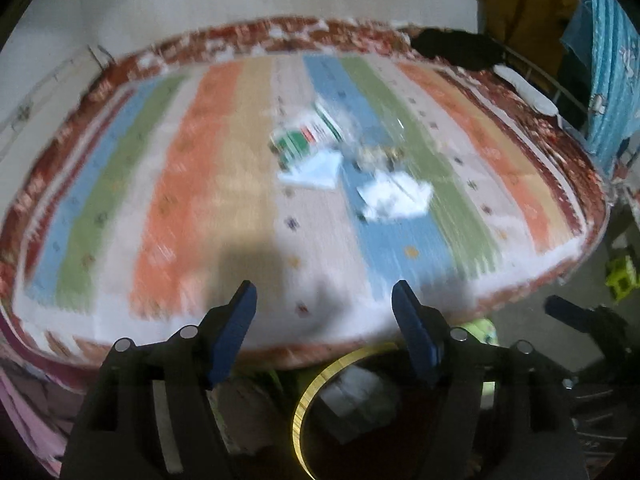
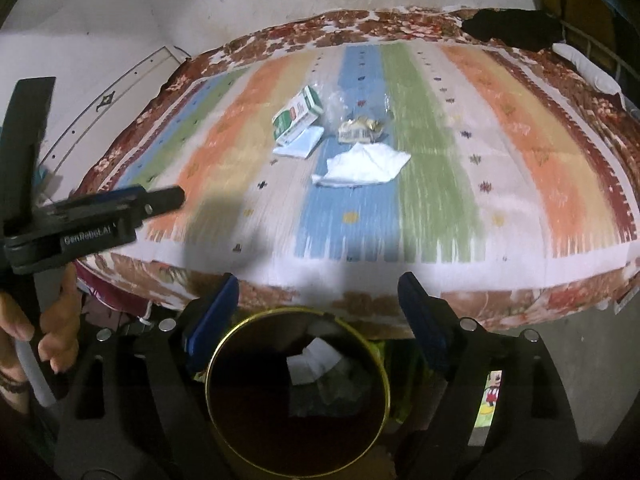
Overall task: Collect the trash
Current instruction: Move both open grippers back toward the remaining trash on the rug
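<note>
Trash lies in the middle of a striped bed cover: a green and white carton, a pale blue paper, a clear plastic wrapper, a crumpled gold wrapper and a white tissue. The same pile shows blurred in the left wrist view. A round bin with a gold rim stands below the bed's near edge and holds white paper. My right gripper is open and empty above the bin. My left gripper is open and empty over the bed's near edge; it also shows in the right wrist view.
A black cloth and a white pillow lie at the bed's far right corner. A wall runs behind the bed. Clothes hang at the right. A lime green toy sits on the floor at the right.
</note>
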Action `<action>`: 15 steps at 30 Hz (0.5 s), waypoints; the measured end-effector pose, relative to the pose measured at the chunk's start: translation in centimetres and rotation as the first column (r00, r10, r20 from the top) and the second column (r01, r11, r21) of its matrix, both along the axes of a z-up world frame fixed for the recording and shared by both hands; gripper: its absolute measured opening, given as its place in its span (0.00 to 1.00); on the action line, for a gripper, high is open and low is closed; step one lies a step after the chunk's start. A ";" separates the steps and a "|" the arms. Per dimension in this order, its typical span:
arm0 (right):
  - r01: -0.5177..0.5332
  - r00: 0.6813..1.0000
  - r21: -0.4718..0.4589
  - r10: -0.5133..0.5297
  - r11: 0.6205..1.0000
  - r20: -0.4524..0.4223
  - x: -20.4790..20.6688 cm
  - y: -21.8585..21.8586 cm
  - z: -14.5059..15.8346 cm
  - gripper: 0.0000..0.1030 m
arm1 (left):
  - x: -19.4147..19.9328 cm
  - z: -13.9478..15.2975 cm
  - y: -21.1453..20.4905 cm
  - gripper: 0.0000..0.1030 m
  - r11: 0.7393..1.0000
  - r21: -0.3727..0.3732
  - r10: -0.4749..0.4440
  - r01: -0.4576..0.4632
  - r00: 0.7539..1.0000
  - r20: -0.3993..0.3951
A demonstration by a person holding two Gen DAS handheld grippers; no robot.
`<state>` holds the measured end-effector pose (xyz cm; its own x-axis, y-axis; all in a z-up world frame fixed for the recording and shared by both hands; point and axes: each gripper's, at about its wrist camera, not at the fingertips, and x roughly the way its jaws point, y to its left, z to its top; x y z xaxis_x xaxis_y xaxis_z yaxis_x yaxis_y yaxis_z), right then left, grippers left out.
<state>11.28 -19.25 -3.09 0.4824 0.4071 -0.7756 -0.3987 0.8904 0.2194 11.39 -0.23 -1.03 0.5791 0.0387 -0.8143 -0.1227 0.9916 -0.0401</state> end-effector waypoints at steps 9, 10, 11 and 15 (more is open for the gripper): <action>-0.019 0.999 -0.045 0.021 0.999 0.048 3.3 0.7 1.4 0.84 | 3.4 1.7 2.2 0.91 0.999 -0.046 0.003 0.001 0.997 0.075; -0.020 0.999 -0.040 0.022 0.999 0.042 3.7 0.7 1.4 0.86 | 3.7 1.6 2.2 0.92 0.999 -0.044 -0.001 0.005 0.997 0.074; -0.020 0.999 -0.037 0.021 0.999 0.039 4.1 0.7 1.4 0.87 | 4.1 1.5 2.2 0.93 0.999 -0.033 0.000 0.002 0.997 0.071; -0.009 1.000 -0.027 0.009 1.000 0.014 5.5 0.6 1.2 0.91 | 5.5 1.2 2.1 0.94 1.000 0.011 0.008 -0.009 0.998 0.068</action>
